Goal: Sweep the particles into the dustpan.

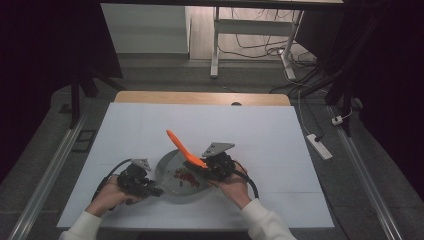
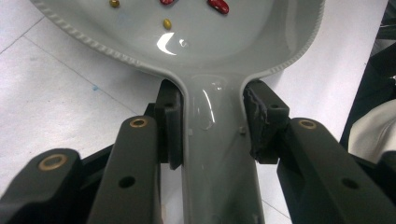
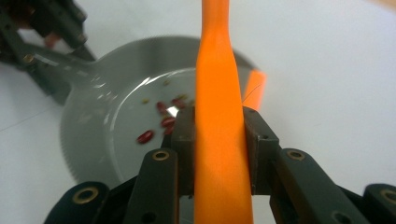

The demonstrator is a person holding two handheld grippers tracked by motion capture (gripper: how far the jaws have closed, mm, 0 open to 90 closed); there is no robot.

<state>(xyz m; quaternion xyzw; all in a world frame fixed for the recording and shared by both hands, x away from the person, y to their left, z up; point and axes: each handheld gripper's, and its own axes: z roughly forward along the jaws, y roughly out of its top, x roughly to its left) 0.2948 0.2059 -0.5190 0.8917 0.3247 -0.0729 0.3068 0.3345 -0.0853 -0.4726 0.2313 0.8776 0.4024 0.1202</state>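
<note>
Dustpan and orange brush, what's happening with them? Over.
Left gripper shut on grey dustpan handle. Right gripper shut on orange brush. Red beans in pan. Nothing in the way.

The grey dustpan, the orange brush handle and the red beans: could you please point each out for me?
grey dustpan (image 2: 243,51), left gripper view, inner pan surface.
orange brush handle (image 3: 219,93), right gripper view, mid-handle.
red beans (image 3: 145,136), right gripper view, a bean lying in the pan.

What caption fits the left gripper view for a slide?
Left gripper clamps the grey dustpan by its handle; beans lie inside.
</note>
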